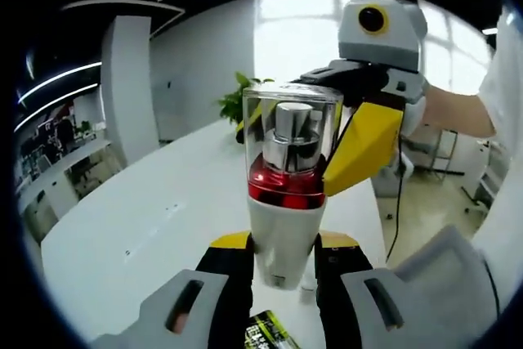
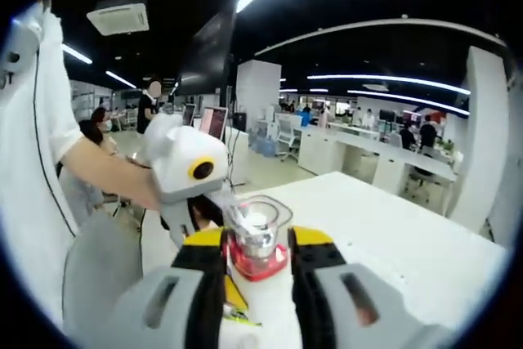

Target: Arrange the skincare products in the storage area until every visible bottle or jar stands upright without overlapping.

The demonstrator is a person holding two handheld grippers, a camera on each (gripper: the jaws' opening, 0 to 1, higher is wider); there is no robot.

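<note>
Skincare bottle (image 1: 286, 202) with white body, red band, silver pump and clear cap is held upright in the air above the white table (image 1: 147, 226), well clear of it. Left gripper (image 1: 282, 271) has its jaws clamped on the bottle's white lower body. Right gripper (image 2: 257, 263) has its jaws closed on the clear cap from the opposite side; a green plant (image 1: 234, 102) sits behind the bottle at the table's far end.

The left gripper view looks level along its jaws across the white tabletop (image 1: 139, 226) toward a bright window, very close to a pump bottle (image 1: 284, 194). The right gripper view faces the opposite way, down the open office, just as close. Both share that bottle, each catching the other hand-held gripper behind it.
</note>
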